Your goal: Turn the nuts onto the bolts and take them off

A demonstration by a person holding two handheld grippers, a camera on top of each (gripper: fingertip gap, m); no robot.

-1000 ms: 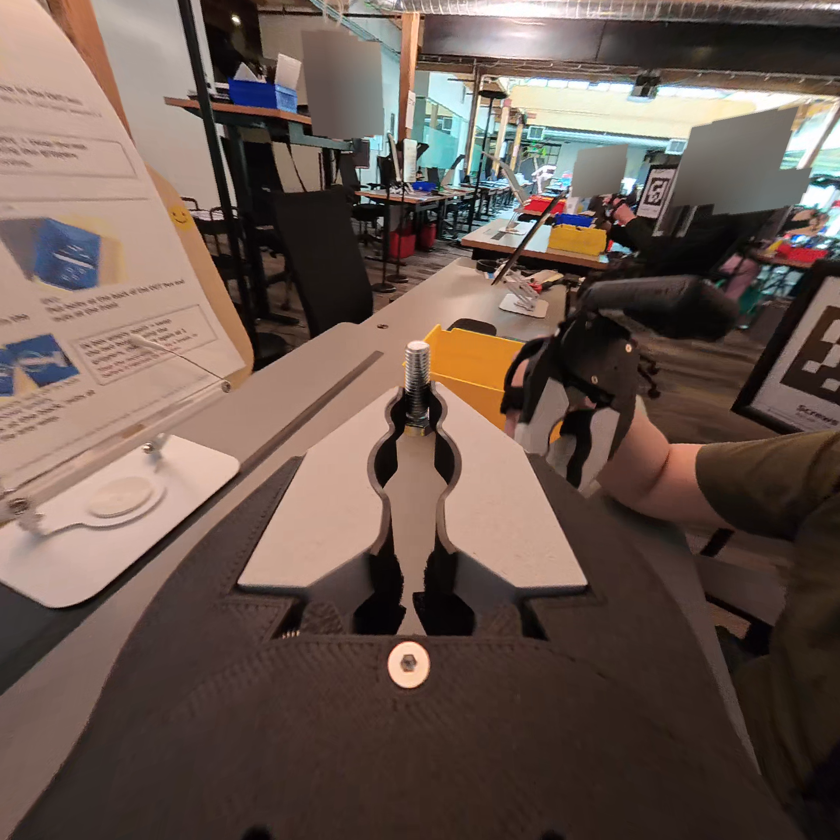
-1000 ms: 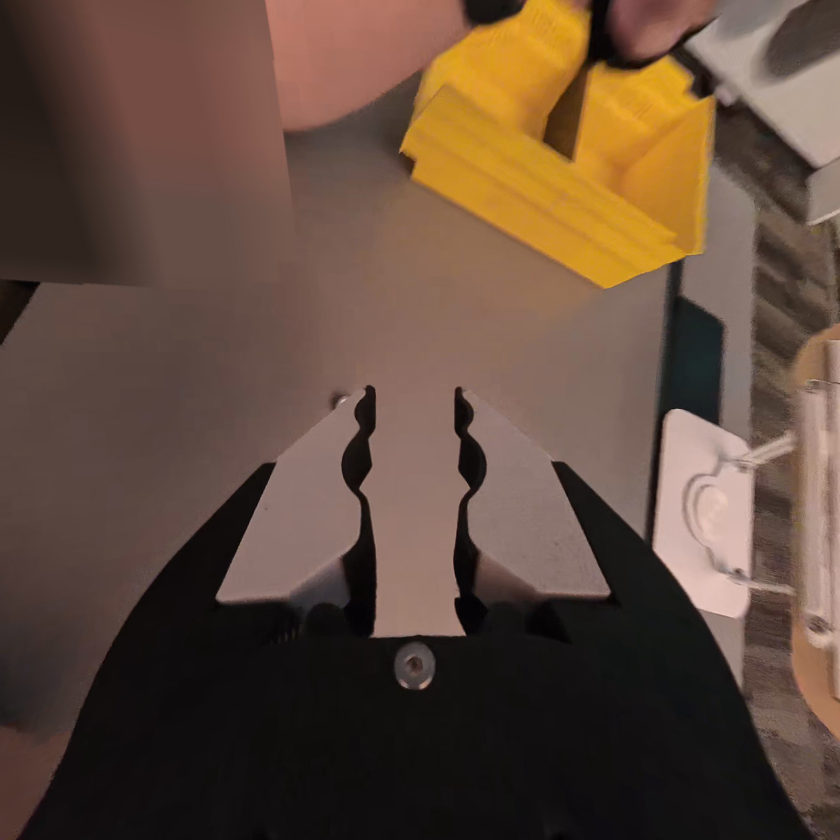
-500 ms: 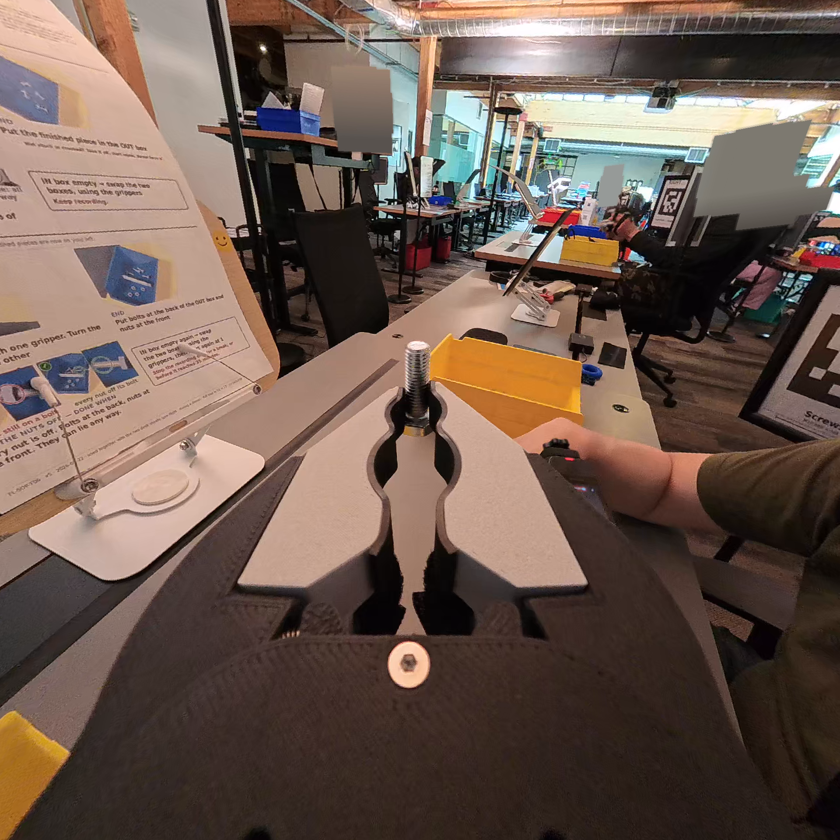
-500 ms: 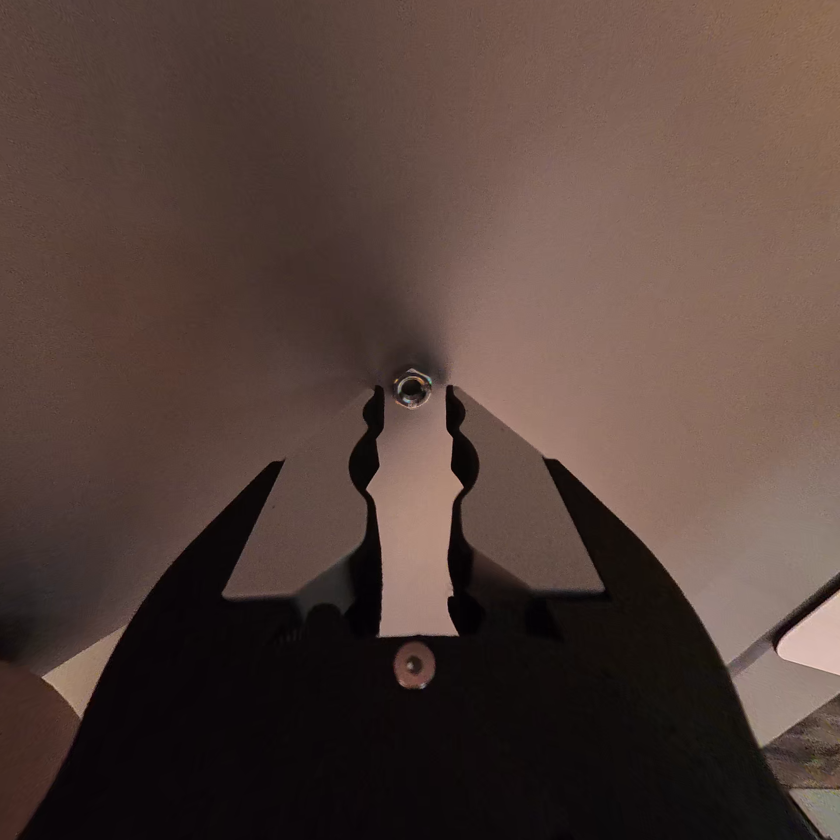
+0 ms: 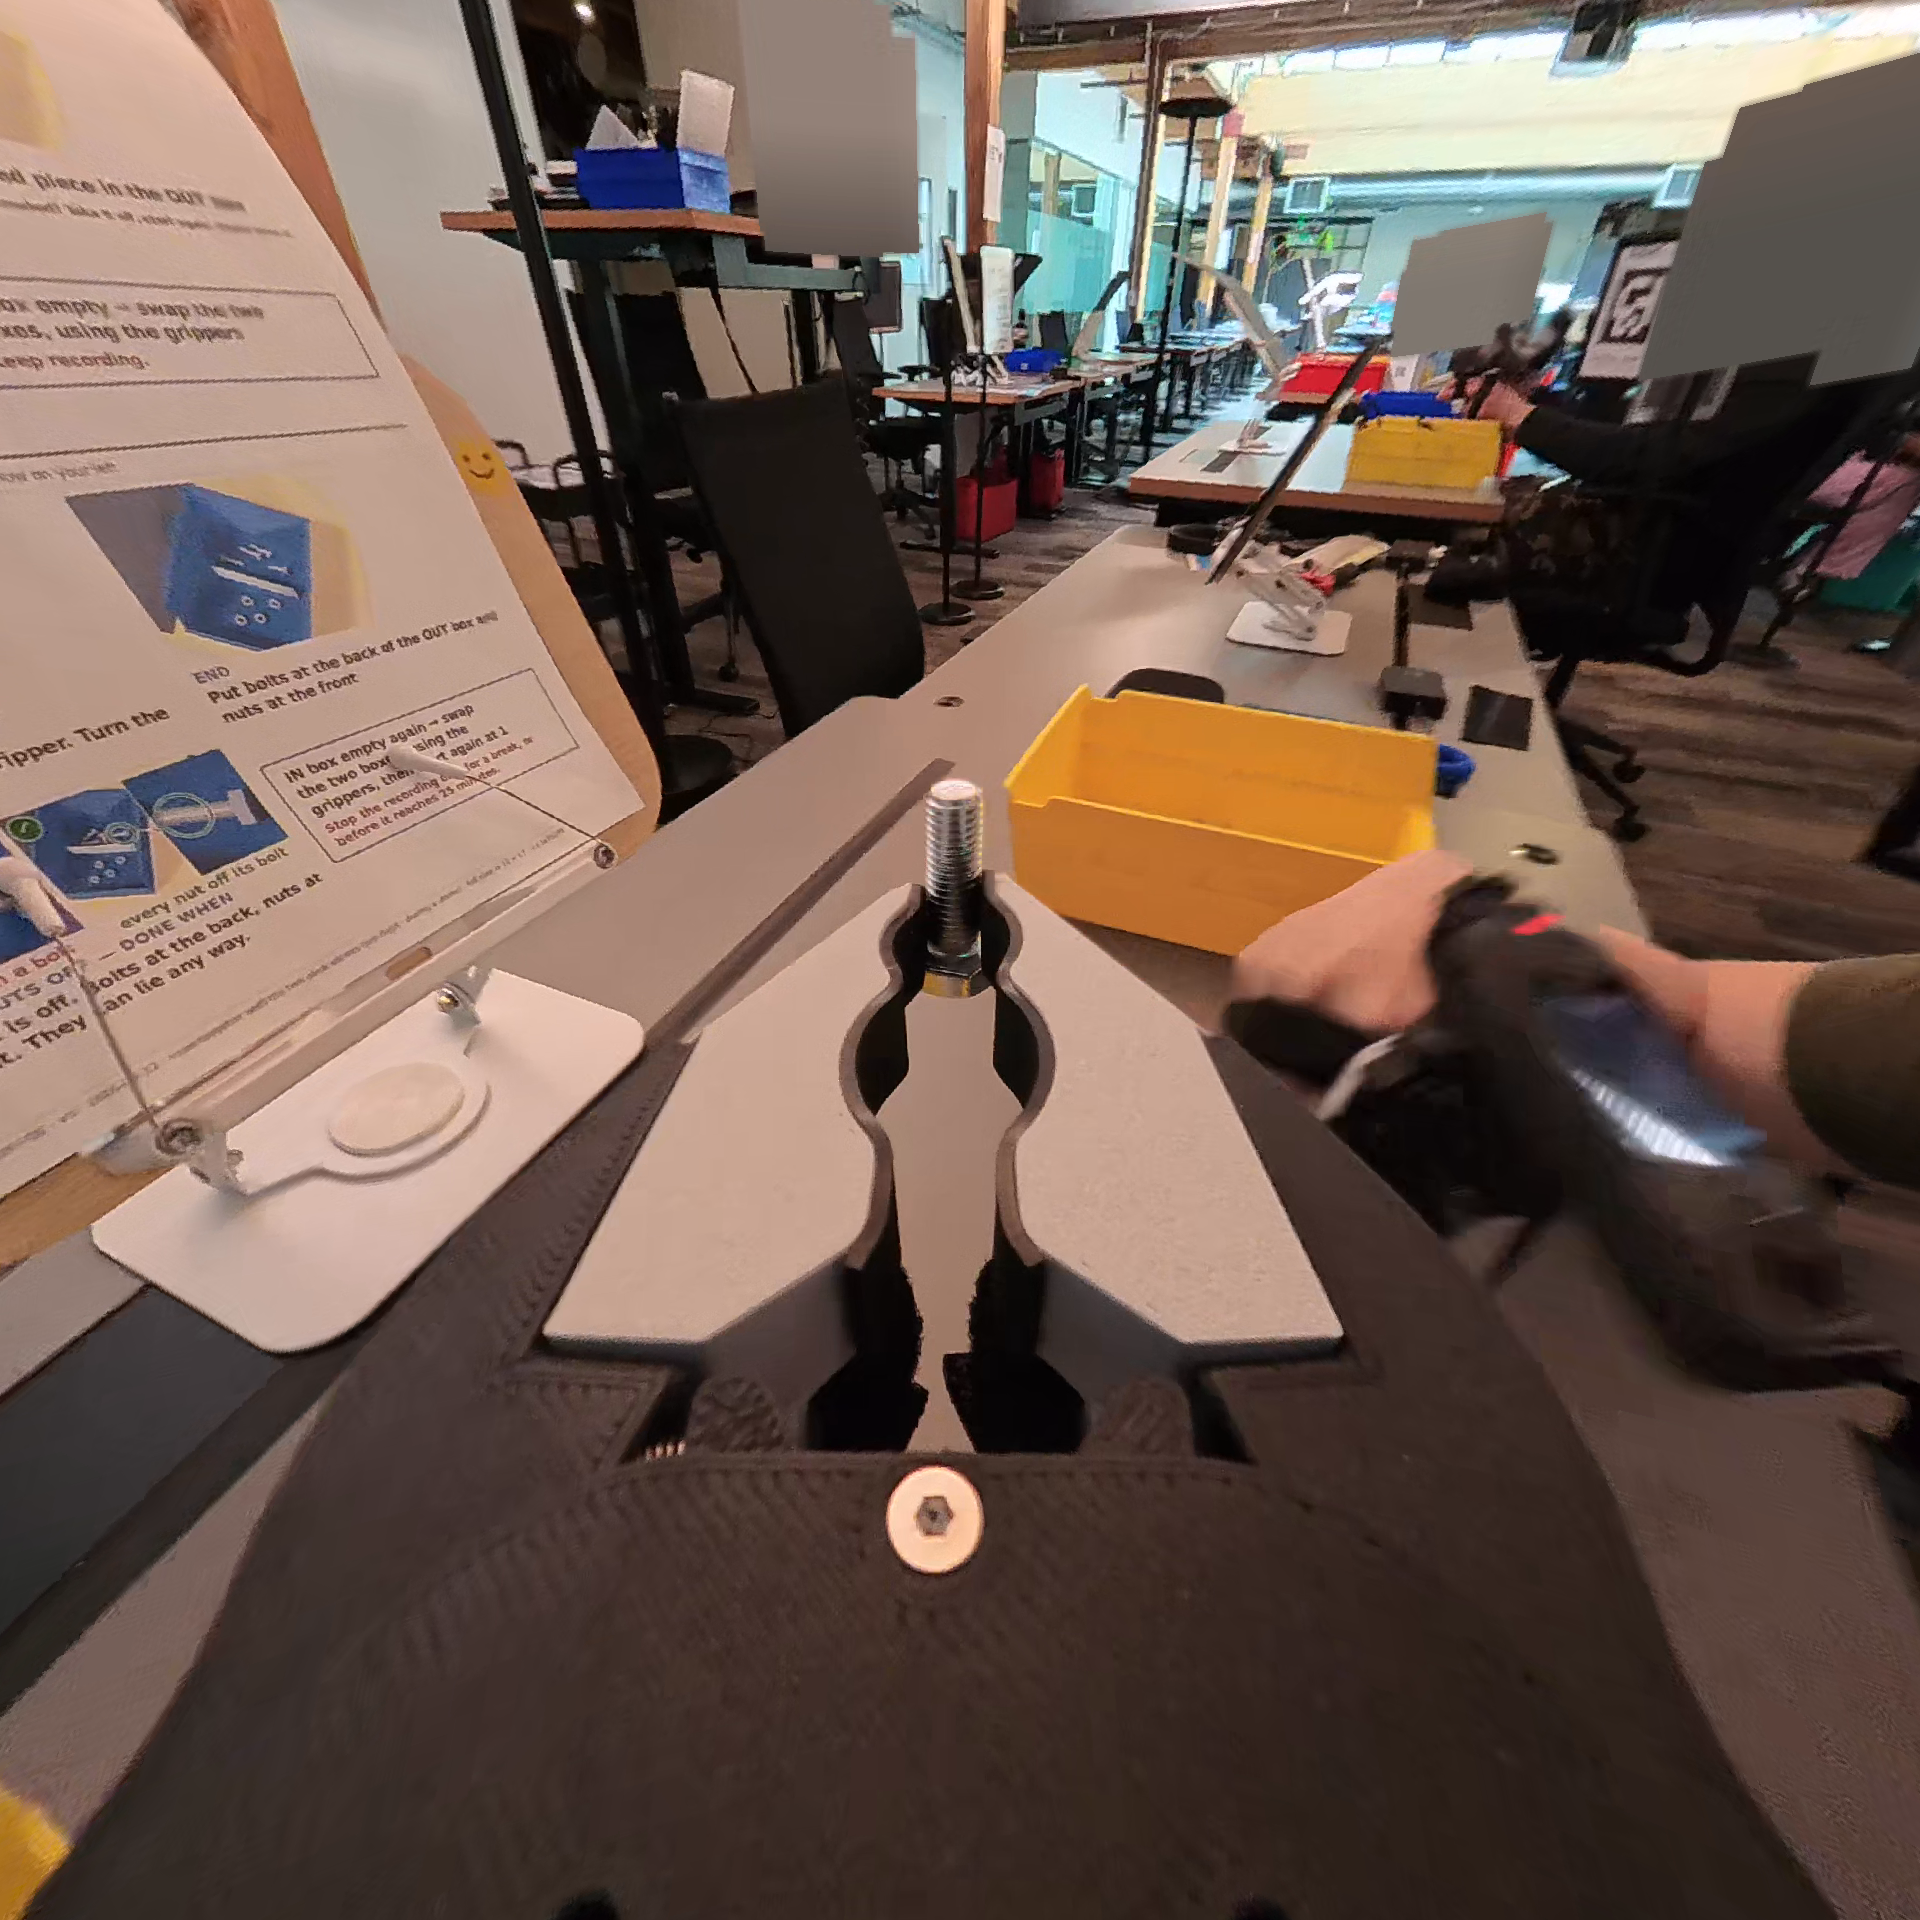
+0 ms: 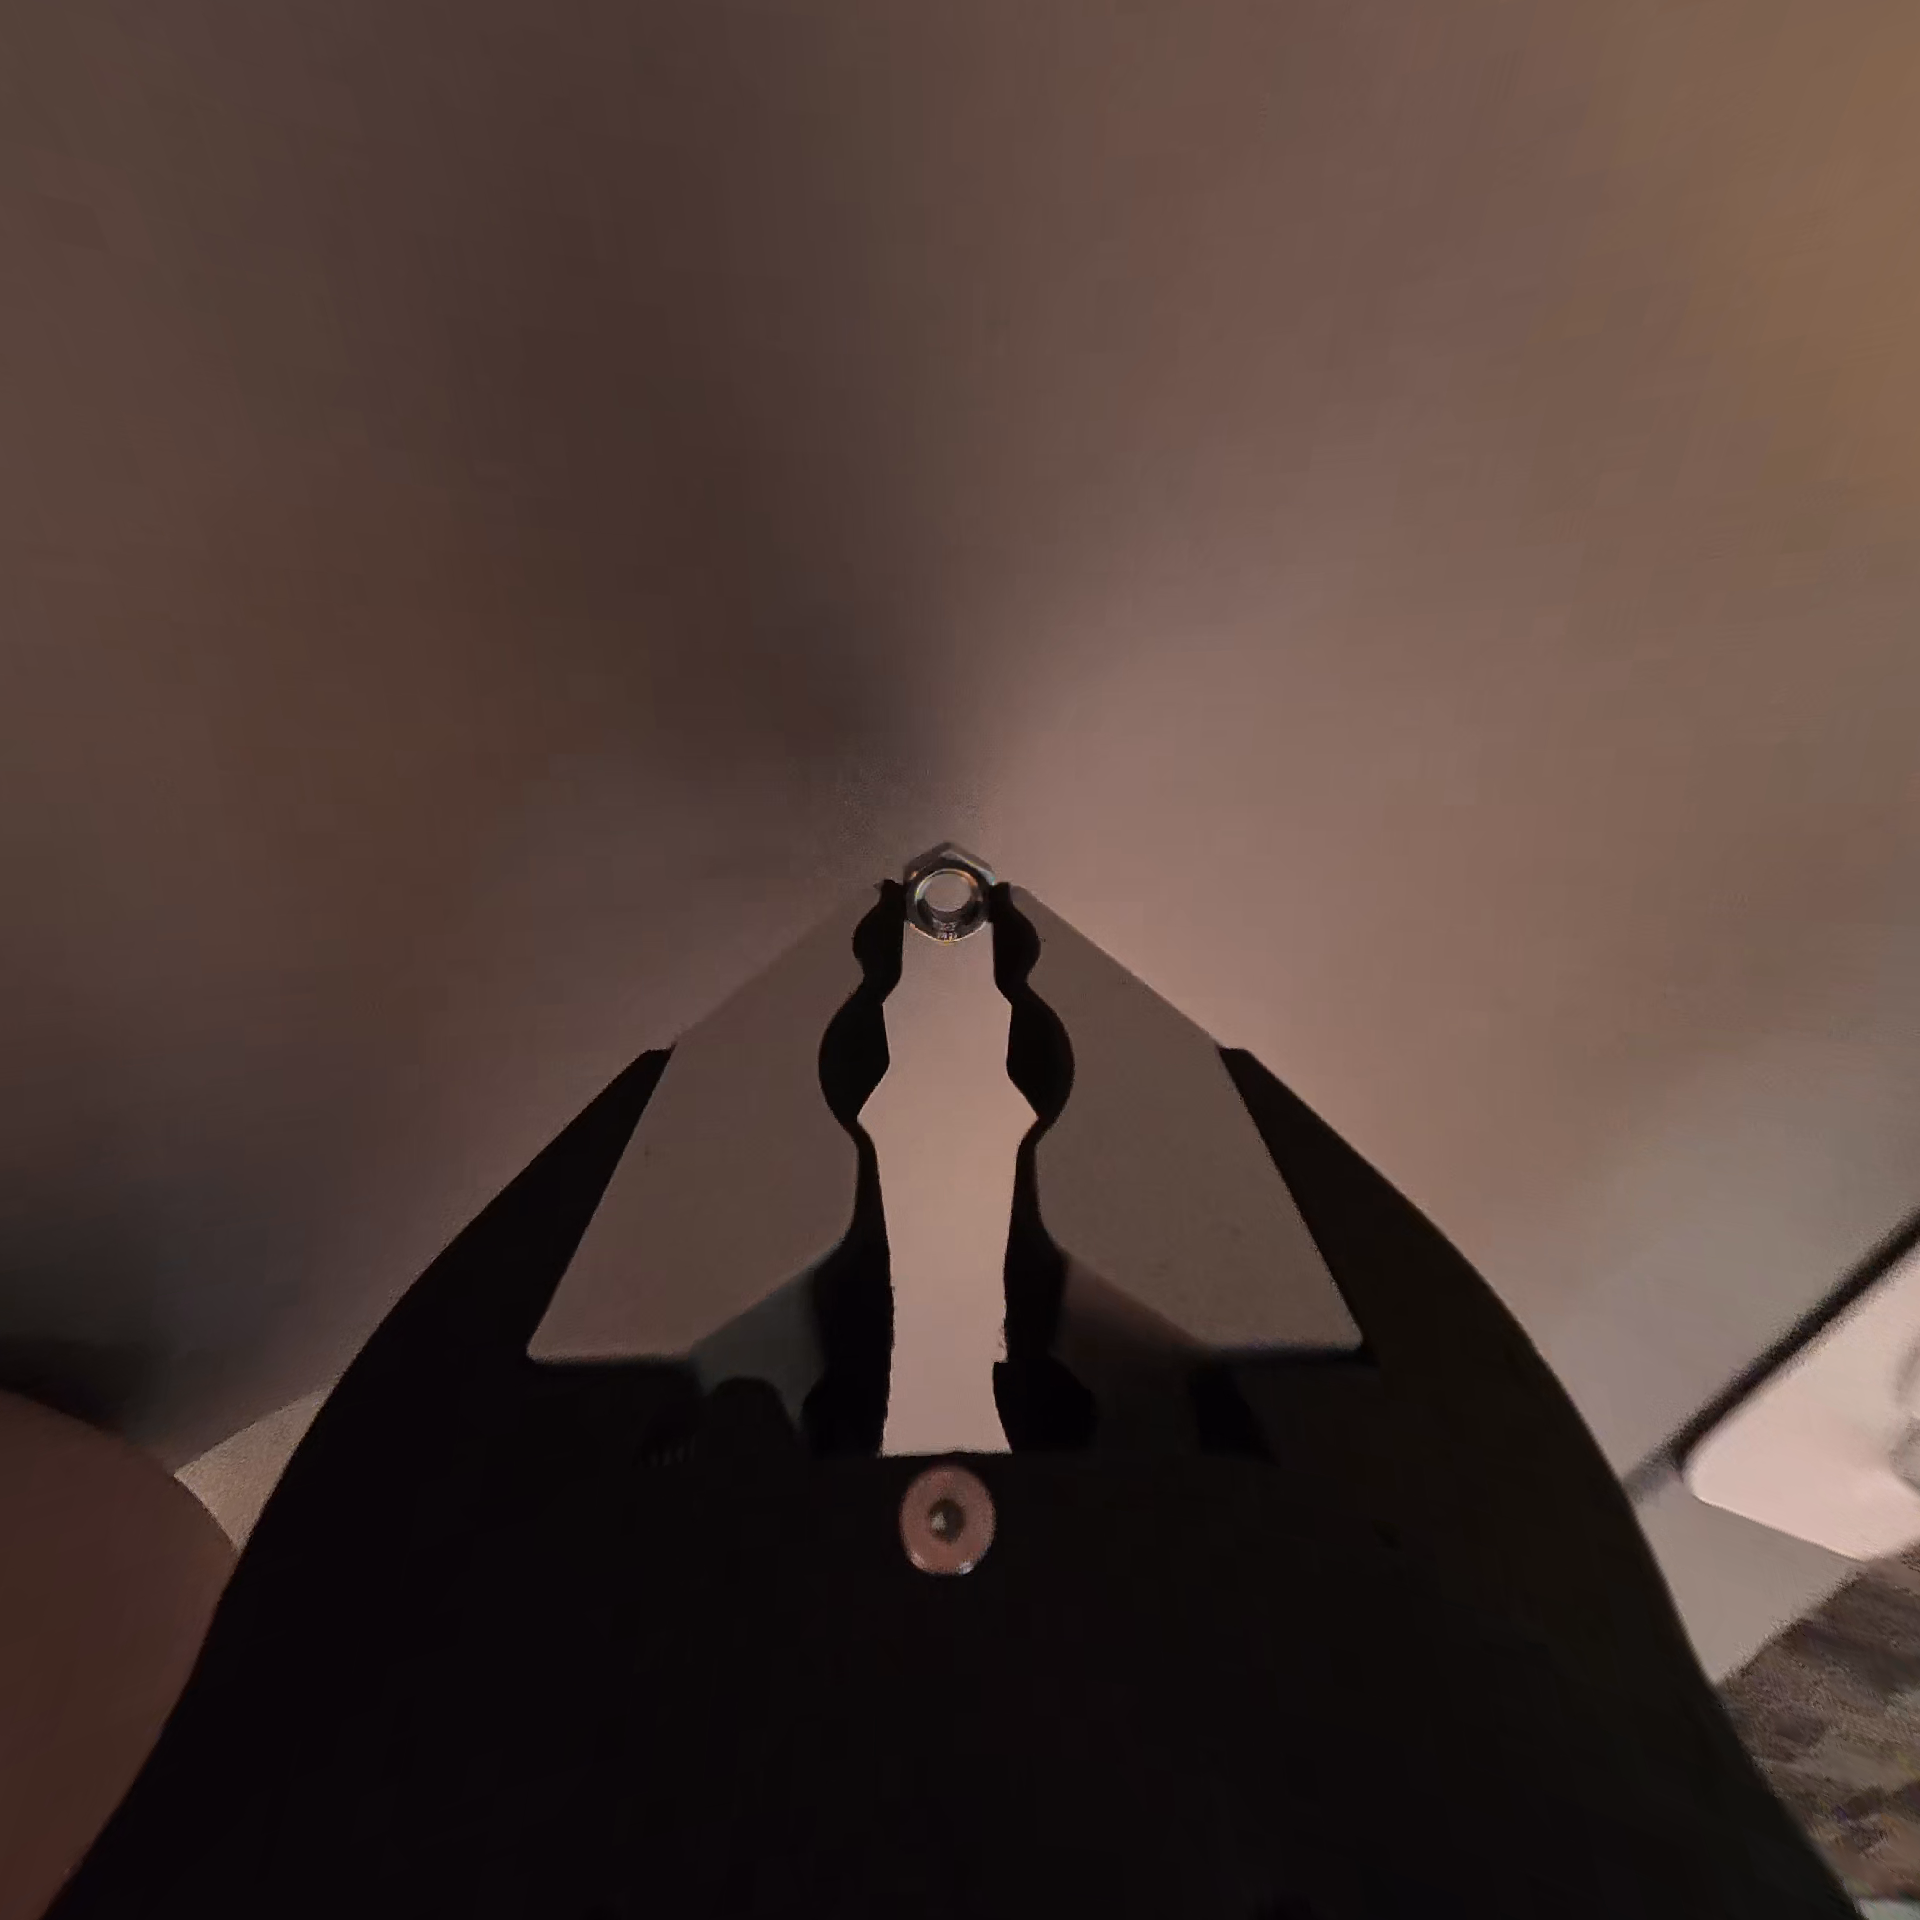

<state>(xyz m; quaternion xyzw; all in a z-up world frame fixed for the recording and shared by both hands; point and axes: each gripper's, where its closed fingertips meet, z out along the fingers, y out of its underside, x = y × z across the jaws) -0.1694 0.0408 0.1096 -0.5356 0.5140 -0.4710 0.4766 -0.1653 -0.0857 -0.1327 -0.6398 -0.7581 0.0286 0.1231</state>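
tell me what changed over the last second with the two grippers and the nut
The right gripper swung down from near the yellow bin to the table, and its jaws closed on the nut. The left gripper kept the bolt clamped upright.

A long grey table [image 5: 1164, 623] carries a yellow bin [image 5: 1216, 821], a white stand base [image 5: 343, 1164] propping a printed instruction sheet [image 5: 239, 582], and, in the right wrist view, a single steel nut [image 6: 945, 902] lying flat.
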